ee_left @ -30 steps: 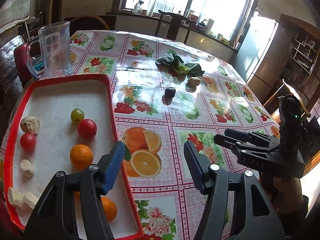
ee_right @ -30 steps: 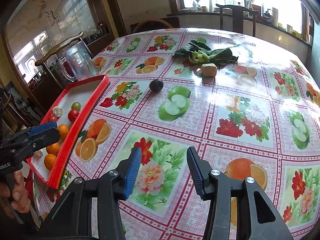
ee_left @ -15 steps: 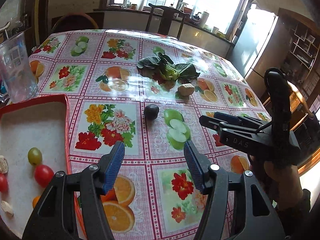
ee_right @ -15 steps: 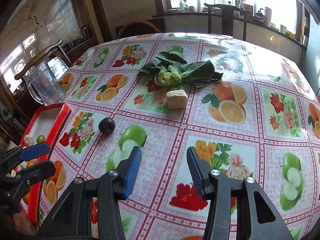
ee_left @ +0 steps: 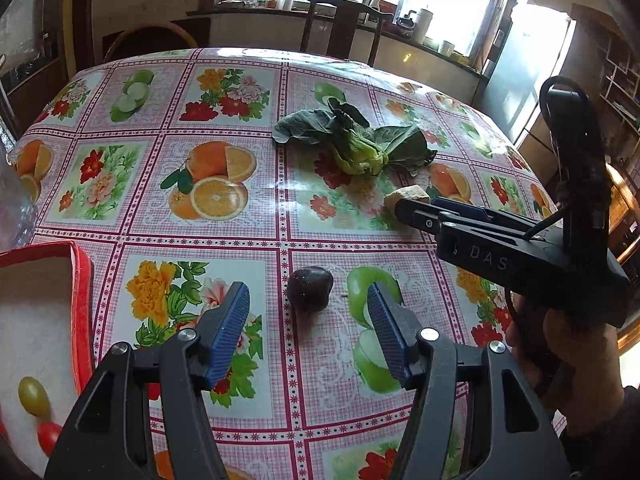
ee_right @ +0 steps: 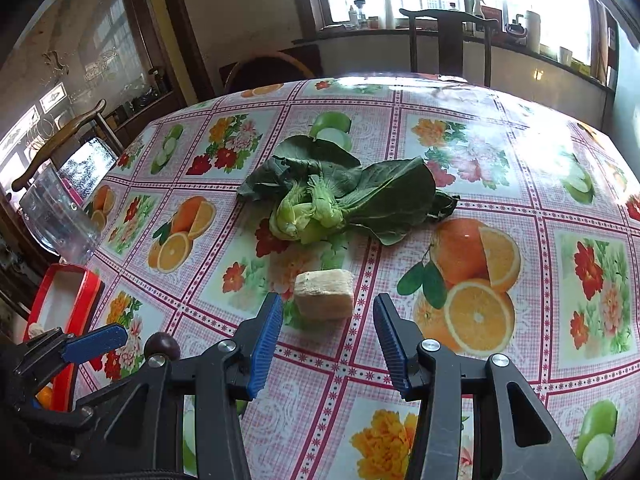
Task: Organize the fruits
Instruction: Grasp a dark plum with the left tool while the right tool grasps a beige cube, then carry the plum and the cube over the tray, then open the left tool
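Two grippers | plum (ee_left: 309, 288) ahead of left gripper's (ee_left: 308, 340) parted jaws

I count one dark plum (ee_left: 309, 288) at 12 o'clock from my left tongs; one pale block (ee_right: 325, 294); one bunch of greens (ee_right: 332, 200) at 12 o'clock past it; one red tray (ee_left: 82, 280); one green tomato (ee_left: 34, 396).

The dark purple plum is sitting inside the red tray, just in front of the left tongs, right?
Not quite. The dark purple plum is on the flowered tablecloth, outside the red tray, which lies off to its left. It is just in front of the open left tongs, as the left wrist view shows.
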Demonstrator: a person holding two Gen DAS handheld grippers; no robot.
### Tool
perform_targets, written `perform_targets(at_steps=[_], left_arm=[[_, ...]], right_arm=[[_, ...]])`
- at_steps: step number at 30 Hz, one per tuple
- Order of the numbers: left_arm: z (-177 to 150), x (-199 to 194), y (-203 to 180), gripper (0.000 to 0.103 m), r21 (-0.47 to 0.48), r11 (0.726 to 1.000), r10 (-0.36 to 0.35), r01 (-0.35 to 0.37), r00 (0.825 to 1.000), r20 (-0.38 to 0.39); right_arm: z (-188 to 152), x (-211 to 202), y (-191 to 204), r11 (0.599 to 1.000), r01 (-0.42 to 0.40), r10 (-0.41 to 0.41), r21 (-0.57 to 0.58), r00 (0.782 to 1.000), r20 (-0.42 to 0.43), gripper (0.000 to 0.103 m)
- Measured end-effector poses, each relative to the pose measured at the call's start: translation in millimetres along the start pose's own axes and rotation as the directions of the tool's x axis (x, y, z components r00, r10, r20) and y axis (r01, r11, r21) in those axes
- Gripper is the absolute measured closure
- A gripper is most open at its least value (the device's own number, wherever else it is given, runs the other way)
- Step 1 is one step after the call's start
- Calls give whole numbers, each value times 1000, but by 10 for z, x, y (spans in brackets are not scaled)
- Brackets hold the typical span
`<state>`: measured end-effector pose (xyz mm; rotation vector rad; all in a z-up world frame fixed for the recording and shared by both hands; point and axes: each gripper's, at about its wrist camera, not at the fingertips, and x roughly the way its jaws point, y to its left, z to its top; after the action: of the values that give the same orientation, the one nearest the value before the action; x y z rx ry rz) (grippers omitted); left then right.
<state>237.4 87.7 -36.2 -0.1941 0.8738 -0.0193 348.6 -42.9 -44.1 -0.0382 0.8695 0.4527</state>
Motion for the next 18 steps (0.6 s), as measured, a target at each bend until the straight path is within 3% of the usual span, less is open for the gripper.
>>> perform_targets(at_steps=[2, 4, 5, 8, 10, 18], left_arm=[[1, 75, 14, 43, -5, 1000, 8, -8, 1000, -5], [-10, 154, 27, 46, -9, 1000, 8, -8, 1000, -18], [-17, 153, 21, 53, -2, 1000, 24, -24, 1000, 0], [-19, 142, 31, 74, 3, 1000, 6, -6, 1000, -9], [-28, 104, 26, 79, -5, 1000, -17, 17, 1000, -13], [-259, -196, 23, 79, -28, 999, -44, 44, 999, 7]], right_arm=[[11, 65, -8, 1000, 0, 0, 2, 1000, -13, 58], [7, 72, 1, 1000, 12, -12, -6, 1000, -8, 68], [0, 56, 5, 1000, 13, -13, -6, 1000, -8, 73], [-76, -54, 14, 1000, 28, -28, -2, 1000, -3, 73], [-159, -162, 28, 1000, 16, -16, 6, 1000, 3, 73], [-620, -655, 227, 998, -55, 54, 20, 998, 27, 73]])
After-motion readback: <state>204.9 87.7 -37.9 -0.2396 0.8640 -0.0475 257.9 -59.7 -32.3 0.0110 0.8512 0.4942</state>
